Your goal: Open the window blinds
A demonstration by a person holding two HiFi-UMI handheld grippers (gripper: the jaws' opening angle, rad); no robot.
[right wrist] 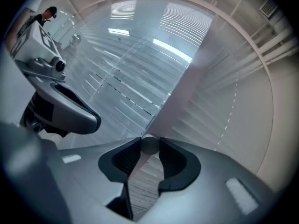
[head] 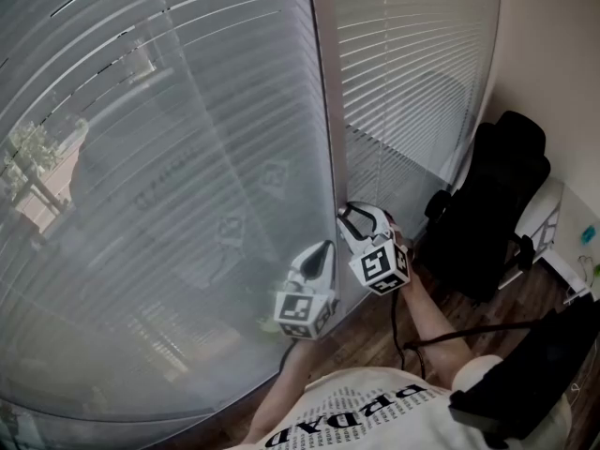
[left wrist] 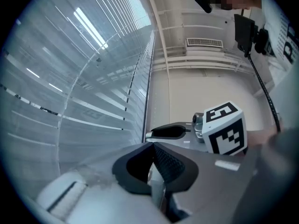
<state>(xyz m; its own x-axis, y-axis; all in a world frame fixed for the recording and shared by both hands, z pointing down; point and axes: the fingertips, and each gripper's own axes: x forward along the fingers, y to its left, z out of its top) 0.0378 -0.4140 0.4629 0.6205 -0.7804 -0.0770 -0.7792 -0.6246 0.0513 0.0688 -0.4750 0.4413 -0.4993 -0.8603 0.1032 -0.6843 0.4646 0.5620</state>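
Right tongs [right wrist: 149,149] round wand [right wrist: 149,143], chair [head: 492,204] beside blinds [head: 169,157]

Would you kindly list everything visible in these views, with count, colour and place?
blinds: two, pale grey, over the left pane and the right pane
window post: one, white, between the blinds
wand: one, grey, round end by the post
office chair: one, black, right of the window
floor: one, brown wood, below the window
cable: one, black, over the floor by the chair
vent: one, white, top of the left gripper view
shirt: one, white with black print, bottom of head view
right gripper: one, white and black, jaws closed on the wand
left gripper: one, white and black, beside the right; pale sliver between its jaws, grip unclear
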